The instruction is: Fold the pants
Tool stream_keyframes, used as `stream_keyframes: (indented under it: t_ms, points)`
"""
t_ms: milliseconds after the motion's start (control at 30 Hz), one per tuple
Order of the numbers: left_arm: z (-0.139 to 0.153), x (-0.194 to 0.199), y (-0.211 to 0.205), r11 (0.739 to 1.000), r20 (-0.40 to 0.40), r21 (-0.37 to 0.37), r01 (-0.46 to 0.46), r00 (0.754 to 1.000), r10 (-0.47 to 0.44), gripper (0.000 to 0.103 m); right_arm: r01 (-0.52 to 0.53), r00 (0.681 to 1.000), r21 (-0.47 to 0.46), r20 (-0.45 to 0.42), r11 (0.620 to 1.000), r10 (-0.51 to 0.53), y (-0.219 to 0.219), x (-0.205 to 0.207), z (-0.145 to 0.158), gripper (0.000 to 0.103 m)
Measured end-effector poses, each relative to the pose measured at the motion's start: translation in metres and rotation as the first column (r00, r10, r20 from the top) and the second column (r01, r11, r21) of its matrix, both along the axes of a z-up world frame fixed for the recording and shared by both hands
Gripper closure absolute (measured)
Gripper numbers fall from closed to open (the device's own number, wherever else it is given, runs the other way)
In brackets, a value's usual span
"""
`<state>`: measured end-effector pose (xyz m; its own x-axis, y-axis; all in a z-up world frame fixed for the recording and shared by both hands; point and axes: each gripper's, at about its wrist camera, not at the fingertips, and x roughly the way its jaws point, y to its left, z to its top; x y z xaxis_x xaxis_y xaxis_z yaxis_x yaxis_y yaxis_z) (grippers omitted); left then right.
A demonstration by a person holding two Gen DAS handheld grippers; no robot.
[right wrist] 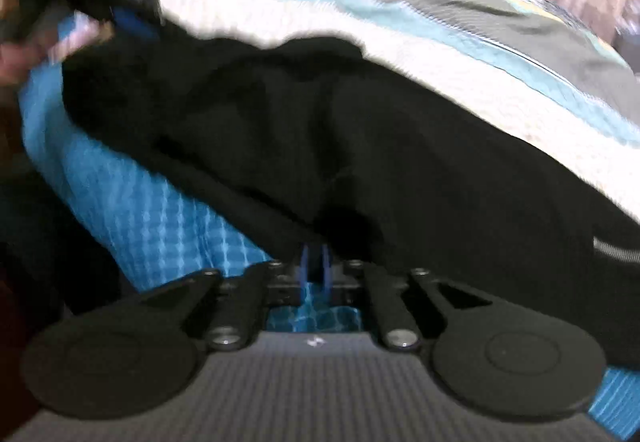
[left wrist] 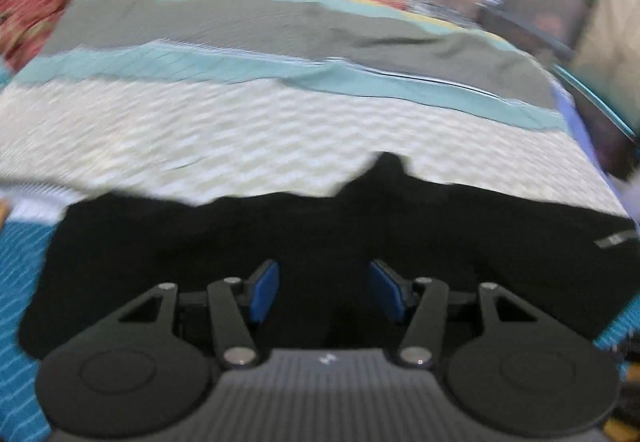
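Lying across the near part of the bed, the black pants [left wrist: 320, 226] spread in a crumpled band over a bedspread [left wrist: 240, 130] that is cream and textured in the middle and bright blue with pale stripes at its near edge. In the left wrist view, a red floral cloth [left wrist: 36, 14] bunches at the far left corner of the bed. Next to it, running rightward along the far side, a grey garment [left wrist: 280, 26] lies flat on a pale teal strip, well apart from the pants. Further right, a dark boxy object with a teal and red top [left wrist: 556, 2] stands off the bed's far right corner; blur hides what it is.

The left gripper [left wrist: 325, 290] hovers over the pants with its blue fingers [left wrist: 264, 292] spread apart and nothing pressed between them.

In the right wrist view, a blurred hand [right wrist: 16, 58] shows at the far left edge beside the blue bedspread. The pants rise in a fold toward the middle. The right gripper [right wrist: 316, 268] has its fingers pressed nearly together, pinching the lower edge of the black cloth. A small grey label [right wrist: 616, 252] shows on the pants at far right.
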<state>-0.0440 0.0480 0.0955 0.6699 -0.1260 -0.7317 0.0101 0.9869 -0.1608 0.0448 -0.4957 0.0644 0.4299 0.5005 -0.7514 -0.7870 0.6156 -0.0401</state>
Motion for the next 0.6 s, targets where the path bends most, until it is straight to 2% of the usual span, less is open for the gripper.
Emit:
stream_keyframes:
  t_ms: [67, 133, 200, 267, 300, 333, 367, 400, 433, 467, 600]
  points:
    - [-0.002, 0.002, -0.026, 0.997, 0.009, 0.015, 0.079, 0.997, -0.079, 0.051, 0.091, 0.995, 0.084, -0.035, 0.992, -0.089, -0.024, 0.009, 0.006, 0.088]
    - [-0.009, 0.005, -0.05, 0.988, 0.0, 0.03, 0.15, 0.989, -0.15, 0.051, 0.216, 0.976, 0.139, -0.064, 0.966, -0.209, -0.056, 0.022, 0.01, 0.088]
    - [-0.017, 0.008, -0.07, 0.978, -0.022, 0.037, 0.205, 0.979, -0.204, 0.051, 0.387, 0.922, 0.209, -0.109, 0.898, -0.372, -0.098, 0.04, 0.012, 0.087]
    - [-0.027, 0.011, -0.086, 0.969, -0.052, 0.042, 0.245, 0.969, -0.242, 0.051, 0.568, 0.823, 0.283, -0.181, 0.773, -0.539, -0.149, 0.053, 0.012, 0.085]
    - [-0.032, 0.013, -0.092, 0.965, -0.067, 0.044, 0.259, 0.964, -0.256, 0.051, 0.637, 0.77, 0.316, -0.218, 0.703, -0.6, -0.172, 0.058, 0.012, 0.077]
    - [-0.037, 0.014, -0.097, 0.961, -0.084, 0.048, 0.274, 0.959, -0.269, 0.051, 0.695, 0.715, 0.345, -0.252, 0.63, -0.652, -0.195, 0.061, 0.011, 0.066]
    - [-0.041, 0.014, -0.102, 0.957, -0.098, 0.053, 0.287, 0.955, -0.281, 0.051, 0.748, 0.655, 0.366, -0.28, 0.553, -0.701, -0.217, 0.065, 0.01, 0.06]
    - [-0.046, 0.014, -0.107, 0.952, -0.115, 0.062, 0.298, 0.95, -0.29, 0.051, 0.784, 0.608, 0.374, -0.295, 0.496, -0.737, -0.234, 0.068, 0.01, 0.057]
    - [-0.05, 0.013, -0.11, 0.95, -0.126, 0.069, 0.306, 0.947, -0.296, 0.051, 0.807, 0.571, 0.374, -0.299, 0.456, -0.765, -0.247, 0.072, 0.01, 0.057]
    - [-0.052, 0.011, -0.113, 0.947, -0.135, 0.076, 0.312, 0.944, -0.3, 0.051, 0.821, 0.546, 0.373, -0.288, 0.432, -0.787, -0.255, 0.076, 0.01, 0.057]
    - [-0.053, 0.01, -0.118, 0.945, -0.145, 0.096, 0.311, 0.944, -0.296, 0.047, 0.837, 0.503, 0.375, -0.242, 0.399, -0.829, -0.271, 0.093, 0.01, 0.054]
